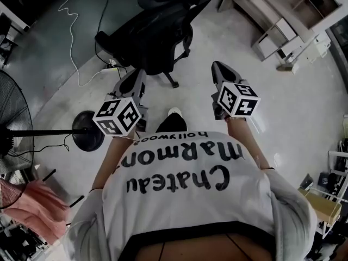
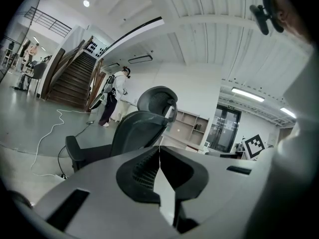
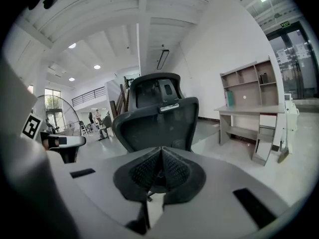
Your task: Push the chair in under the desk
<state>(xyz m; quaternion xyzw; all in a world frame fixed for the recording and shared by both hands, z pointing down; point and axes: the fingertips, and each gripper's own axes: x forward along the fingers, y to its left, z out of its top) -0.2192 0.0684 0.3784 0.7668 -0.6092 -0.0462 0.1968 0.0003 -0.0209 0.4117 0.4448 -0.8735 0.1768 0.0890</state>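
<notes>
Standing on the open floor well apart from the desk [image 3: 242, 109], the office chair [image 1: 157, 31] looks heavy but free-rolling, so the left gripper [image 2: 159, 156] and right gripper [image 3: 161, 158], both with jaws closed and empty, should probably push its stiff backrest frame, not the mesh.

Surroundings, head view: a pedestal fan [image 1: 11, 135] at the left edge, its pole running across to a round black base [image 1: 88, 130] that stands on the pale floor [image 1: 304, 118]; a pink cloth [image 1: 32, 200] lies below the fan's cage; a white cable [image 1: 81, 39] snakes over the darker strip of floor towards a power strip [image 1: 111, 64].

Left gripper view: a wooden staircase [image 2: 70, 83] rises at left, and a person [image 2: 114, 96] in a pale top stands near its foot; a railed gallery [image 2: 47, 19] runs above; glass doors [image 2: 224, 126] at right, under a strip light [image 2: 247, 94]; a round ceiling lamp [image 2: 86, 3] glows overhead.
</notes>
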